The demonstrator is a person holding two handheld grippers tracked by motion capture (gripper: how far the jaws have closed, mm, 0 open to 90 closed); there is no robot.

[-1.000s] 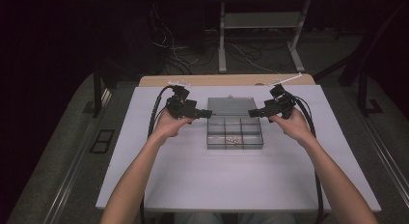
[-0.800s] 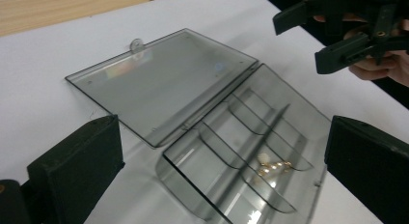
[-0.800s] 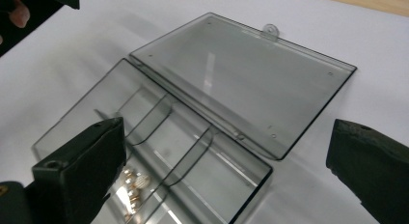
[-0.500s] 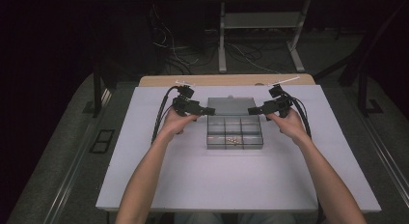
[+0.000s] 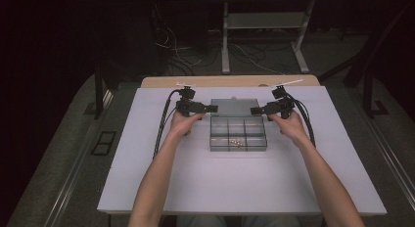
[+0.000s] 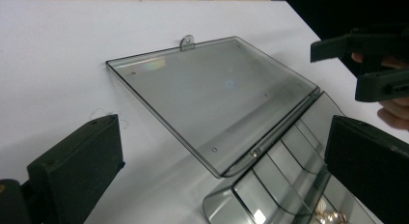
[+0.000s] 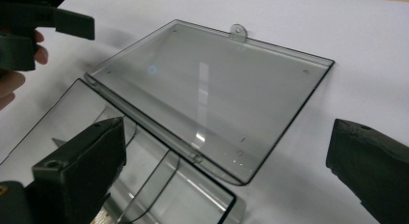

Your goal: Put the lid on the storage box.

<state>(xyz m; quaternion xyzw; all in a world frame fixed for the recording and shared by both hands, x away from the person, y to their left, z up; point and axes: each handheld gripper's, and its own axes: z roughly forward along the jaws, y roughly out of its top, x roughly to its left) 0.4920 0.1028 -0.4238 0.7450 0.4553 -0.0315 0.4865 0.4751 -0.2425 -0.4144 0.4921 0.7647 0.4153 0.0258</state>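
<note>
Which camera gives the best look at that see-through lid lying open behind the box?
The right gripper view: the lid lies flat on the white table, whole outline, hinge and little tab plain. The left gripper view shows it too, at a steeper slant. In the high view it is a small grey patch behind the box.

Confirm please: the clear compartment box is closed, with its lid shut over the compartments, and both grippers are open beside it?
Not quite. The box is open: its lid lies folded back flat on the table, as the left gripper view shows. Both the left gripper and the right gripper are indeed open beside it.
</note>
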